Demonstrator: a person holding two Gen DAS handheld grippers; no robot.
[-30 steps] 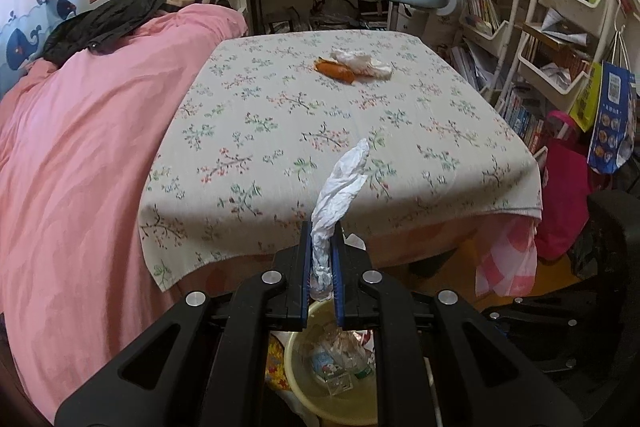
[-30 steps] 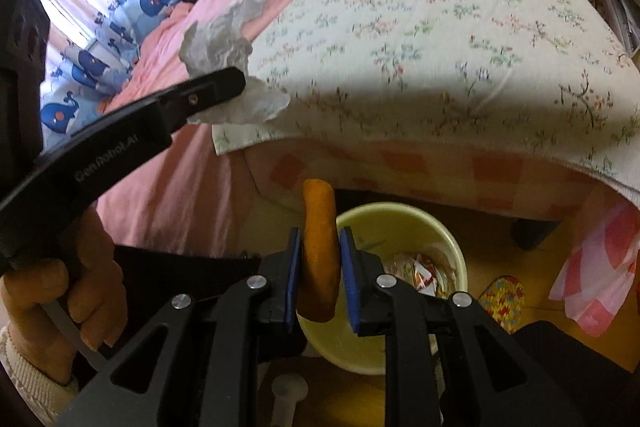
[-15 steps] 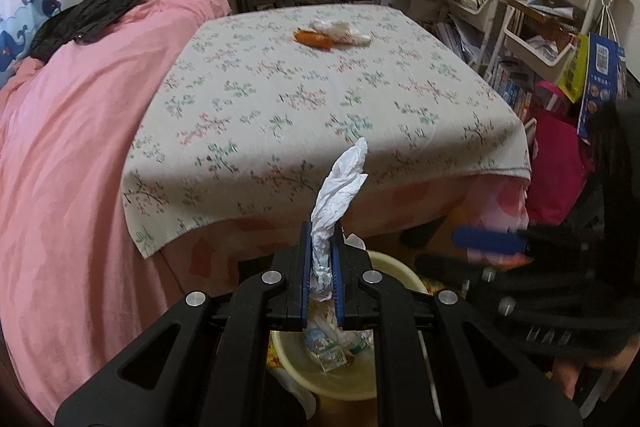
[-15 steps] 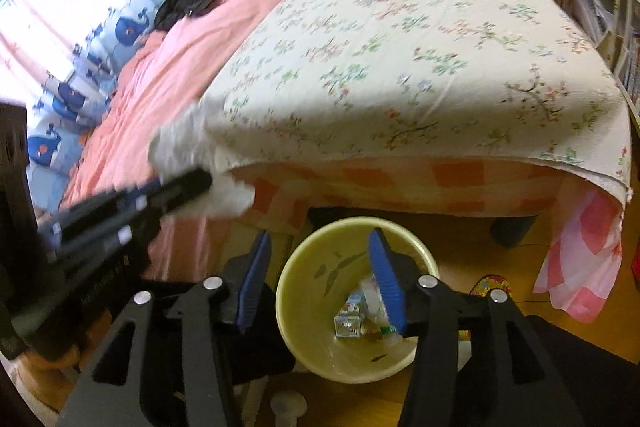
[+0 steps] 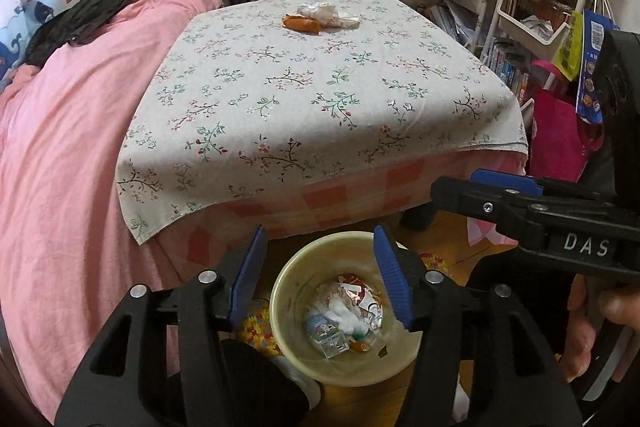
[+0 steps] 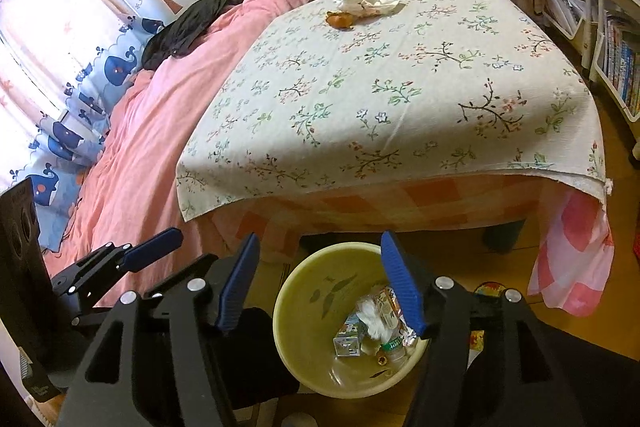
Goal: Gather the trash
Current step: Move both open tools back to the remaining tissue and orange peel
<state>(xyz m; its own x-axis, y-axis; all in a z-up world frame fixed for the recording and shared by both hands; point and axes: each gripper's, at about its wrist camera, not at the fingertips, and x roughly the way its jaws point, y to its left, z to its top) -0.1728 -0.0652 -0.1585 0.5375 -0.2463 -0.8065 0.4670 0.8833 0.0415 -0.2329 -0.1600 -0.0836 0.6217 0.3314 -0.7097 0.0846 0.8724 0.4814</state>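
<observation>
Through the right wrist view we see our right gripper with its blue-padded jaws just opened wide and nothing between them; below it stands the yellow bin, holding a small carton, a white tissue wad and foil wrappers; beyond, on the floral worktop, an orange peel lies touching crumpled tissue; our left gripper shows at left, beside the pink bedding.

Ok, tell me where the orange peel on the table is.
The orange peel lies at the far end of the floral tablecloth, touching a crumpled white tissue just behind it; in the right wrist view, upper middle.
</observation>
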